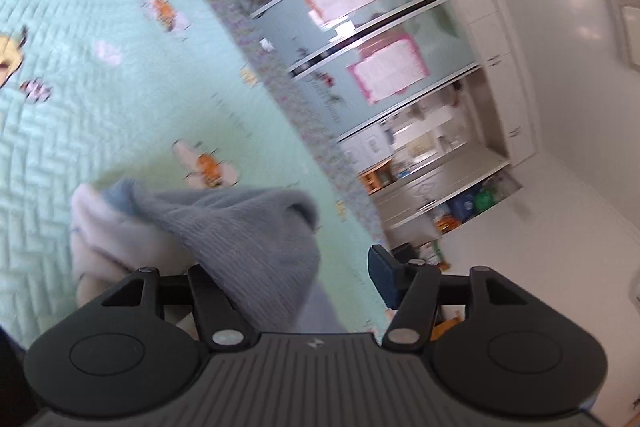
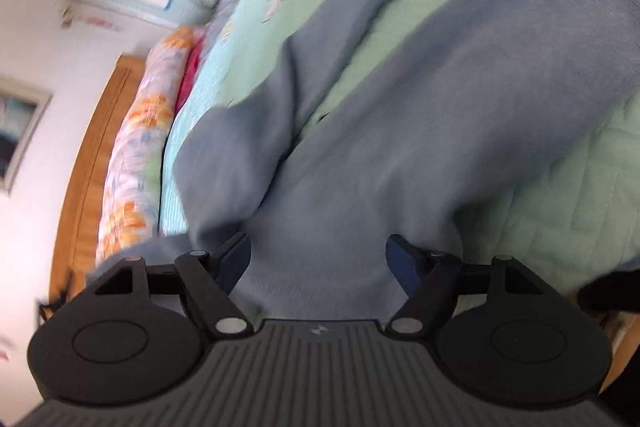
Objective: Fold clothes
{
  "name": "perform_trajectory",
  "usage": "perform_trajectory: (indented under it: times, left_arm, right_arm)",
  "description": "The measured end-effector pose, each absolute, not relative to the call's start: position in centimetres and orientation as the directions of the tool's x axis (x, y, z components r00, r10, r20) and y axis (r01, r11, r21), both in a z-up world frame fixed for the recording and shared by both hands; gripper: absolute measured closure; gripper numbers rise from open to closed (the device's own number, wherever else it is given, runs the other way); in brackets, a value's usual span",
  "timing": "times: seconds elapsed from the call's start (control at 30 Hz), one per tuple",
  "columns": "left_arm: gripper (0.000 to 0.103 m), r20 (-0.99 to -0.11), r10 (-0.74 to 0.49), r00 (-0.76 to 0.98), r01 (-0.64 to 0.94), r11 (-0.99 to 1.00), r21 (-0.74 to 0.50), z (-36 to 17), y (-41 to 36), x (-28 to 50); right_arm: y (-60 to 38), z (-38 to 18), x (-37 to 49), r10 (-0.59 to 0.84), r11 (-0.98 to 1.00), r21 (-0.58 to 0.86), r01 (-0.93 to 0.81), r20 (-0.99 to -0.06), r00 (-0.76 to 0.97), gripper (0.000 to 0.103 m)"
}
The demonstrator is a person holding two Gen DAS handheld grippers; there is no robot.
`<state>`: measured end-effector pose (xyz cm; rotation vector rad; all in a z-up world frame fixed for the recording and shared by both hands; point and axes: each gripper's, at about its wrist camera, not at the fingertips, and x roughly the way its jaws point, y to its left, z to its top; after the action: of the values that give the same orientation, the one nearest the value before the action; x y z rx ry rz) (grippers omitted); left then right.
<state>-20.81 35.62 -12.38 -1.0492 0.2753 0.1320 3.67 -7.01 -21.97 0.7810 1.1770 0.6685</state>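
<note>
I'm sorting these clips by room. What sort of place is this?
Most likely a bedroom: a bed with a green quilted bedspread, a wooden headboard with a floral pillow against it, and sliding wardrobe doors alongside.

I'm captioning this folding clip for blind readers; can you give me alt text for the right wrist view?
A blue-grey sweater lies spread on a green quilted bed, one sleeve stretched away. The right gripper hovers open at its near edge.
</note>
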Motion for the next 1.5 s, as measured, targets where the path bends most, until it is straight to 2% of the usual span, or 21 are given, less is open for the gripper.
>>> perform_trajectory:
  times: [0.07,0.1,0.2,0.23,0.3,0.4,0.43,0.5,0.6,0.77,0.9,0.97,1.0,1.03,1.1,1.13,1.23,1.27,1.33,1.43,1.5]
  left_arm:
    - [0.042,-0.325,-0.032,0.945,-0.269,0.488,-0.831,-13.3,35.7,-20.0]
    - [0.044,-0.324,-0.038,0.945,-0.267,0.482,-0.835,-13.4,35.8,-19.8]
    - [0.085,-0.269,-0.051,0.962,-0.21,0.497,-0.842,-11.7,36.5,-19.4]
    - [0.086,-0.233,-0.042,0.972,-0.178,0.517,-0.837,-10.5,36.7,-19.4]
    - [0.086,-0.145,-0.015,0.989,-0.113,0.555,-0.824,-7.5,37.4,-19.7]
    - [0.085,-0.079,0.012,0.997,-0.071,0.599,-0.798,-4.2,38.3,-19.6]
    - [0.085,-0.082,0.02,0.996,-0.078,0.607,-0.791,-3.9,38.5,-19.4]
    - [0.085,-0.093,0.017,0.996,-0.085,0.598,-0.797,-4.4,38.3,-19.4]
    - [0.085,-0.116,0.0,0.993,-0.095,0.578,-0.81,-6.2,37.5,-19.9]
    - [0.084,-0.148,0.004,0.989,-0.128,0.525,-0.841,-8.0,37.5,-20.7]
    - [0.062,-0.16,0.014,0.987,-0.144,0.513,-0.846,-7.7,37.6,-20.9]
    - [0.061,-0.203,0.008,0.979,-0.174,0.547,-0.819,-7.4,37.1,-20.3]
    - [0.061,-0.231,0.008,0.973,-0.195,0.569,-0.799,-7.3,36.7,-19.9]
    - [0.061,-0.26,0.009,0.966,-0.215,0.59,-0.778,-7.3,36.4,-19.5]
    - [0.061,-0.316,0.017,0.949,-0.254,0.635,-0.73,-7.3,35.6,-18.6]
    - [0.061,-0.339,0.023,0.941,-0.27,0.655,-0.705,-7.5,35.2,-18.2]
    - [0.061,-0.421,0.057,0.905,-0.331,0.716,-0.615,-8.0,34.4,-17.0]
    - [0.061,-0.437,0.063,0.897,-0.342,0.725,-0.598,-8.4,34.2,-16.8]
    - [0.061,-0.453,0.061,0.889,-0.35,0.729,-0.588,-9.1,34.2,-16.6]
    - [0.06,-0.457,0.045,0.889,-0.348,0.714,-0.608,-10.3,34.6,-16.6]
    - [0.059,-0.463,0.04,0.885,-0.354,0.705,-0.615,-10.8,34.8,-16.3]
  right_arm:
    - [-6.3,-21.5,4.1,0.789,0.587,0.807,-0.069,-0.551,0.271,0.032]
    - [-5.9,-21.3,4.3,0.783,0.595,0.8,-0.077,-0.555,0.279,0.04]
    - [-5.1,-19.3,4.7,0.759,0.625,0.761,-0.172,-0.541,0.363,0.077]
    - [-5.0,-18.3,4.8,0.753,0.63,0.746,-0.216,-0.518,0.406,0.088]
    - [-5.7,-16.1,4.7,0.74,0.632,0.723,-0.279,-0.455,0.495,0.091]
    - [-7.0,-13.3,4.6,0.786,0.576,0.729,-0.369,-0.369,0.497,0.082]
    - [-7.2,-13.1,4.6,0.819,0.539,0.753,-0.378,-0.365,0.442,0.059]
    - [-6.7,-13.5,4.1,0.876,0.468,0.802,-0.372,-0.366,0.314,0.032]
    - [-6.4,-15.8,2.4,0.891,0.454,0.834,-0.314,-0.417,0.181,0.033]
    - [-11.0,-20.8,0.8,0.841,0.525,0.848,-0.074,-0.504,0.196,0.032]
    - [-11.2,-22.3,2.0,0.827,0.521,0.854,0.008,-0.507,0.242,0.032]
    - [-10.4,-22.6,2.7,0.82,0.527,0.849,0.027,-0.517,0.247,0.033]
    - [-9.9,-22.5,3.0,0.813,0.536,0.844,0.025,-0.525,0.251,0.042]
    - [-9.4,-21.8,3.3,0.797,0.56,0.828,-0.015,-0.533,0.284,0.062]
    - [-8.8,-20.1,4.0,0.772,0.589,0.805,-0.073,-0.534,0.345,0.09]
    - [-8.8,-19.2,4.4,0.765,0.593,0.8,-0.089,-0.526,0.371,0.09]
    - [-8.7,-16.5,5.6,0.742,0.607,0.783,-0.136,-0.498,0.448,0.084]
    - [-9.1,-15.8,5.5,0.757,0.597,0.79,-0.14,-0.496,0.425,0.076]
    - [-10.0,-14.6,5.1,0.787,0.565,0.811,-0.151,-0.475,0.394,0.047]
    - [-11.2,-12.9,4.7,0.815,0.506,0.841,-0.191,-0.393,0.427,0.046]
    - [-10.8,-12.8,5.6,0.803,0.494,0.852,-0.175,-0.37,0.468,0.037]
